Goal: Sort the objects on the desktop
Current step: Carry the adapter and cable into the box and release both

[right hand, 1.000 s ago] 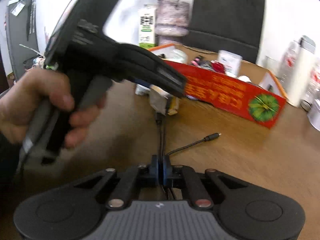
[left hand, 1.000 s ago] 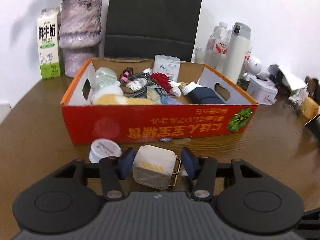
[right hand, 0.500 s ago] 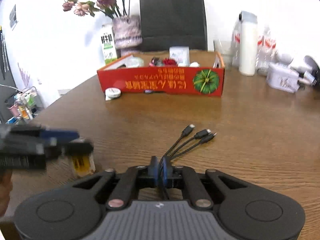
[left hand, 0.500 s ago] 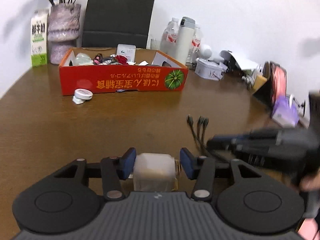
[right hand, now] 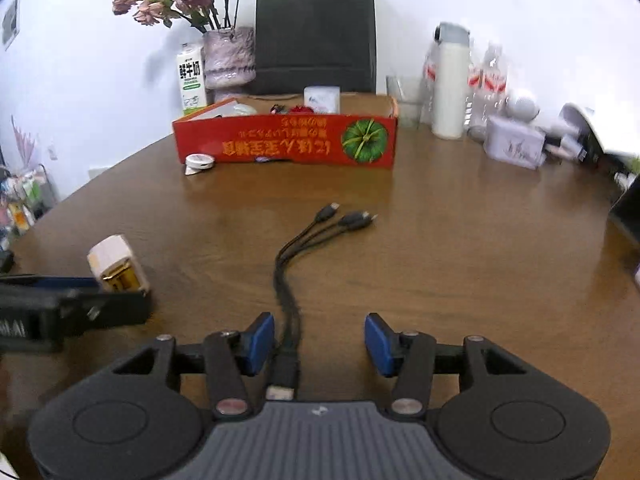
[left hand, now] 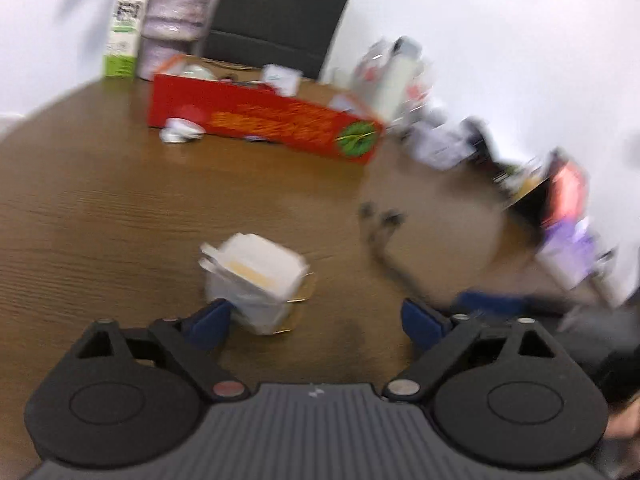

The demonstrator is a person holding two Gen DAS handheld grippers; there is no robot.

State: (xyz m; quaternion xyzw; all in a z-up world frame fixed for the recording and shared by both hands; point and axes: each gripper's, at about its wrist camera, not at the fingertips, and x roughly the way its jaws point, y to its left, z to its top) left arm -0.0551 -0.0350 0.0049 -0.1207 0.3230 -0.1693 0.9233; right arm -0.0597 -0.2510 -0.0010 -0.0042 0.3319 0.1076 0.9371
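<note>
While both jaws open, left gripper point(left hand: 316, 320) tilts down — right gripper point(right hand: 320, 340) too

A small white box point(left hand: 256, 280) with a yellowish top face and a gold wire clasp on its side stands on the brown table point(left hand: 100, 216), near the front edge and toward the left; its outline is blurred. To its right lies a black cable point(right hand: 288, 280), running from a flat plug at the near end away to three short branches, each ending in a small connector point(right hand: 354, 219). Far behind them sits a red cardboard box point(right hand: 286, 142) full of small items, with a round white lid point(right hand: 200, 162) just in front of its left end.
</note>
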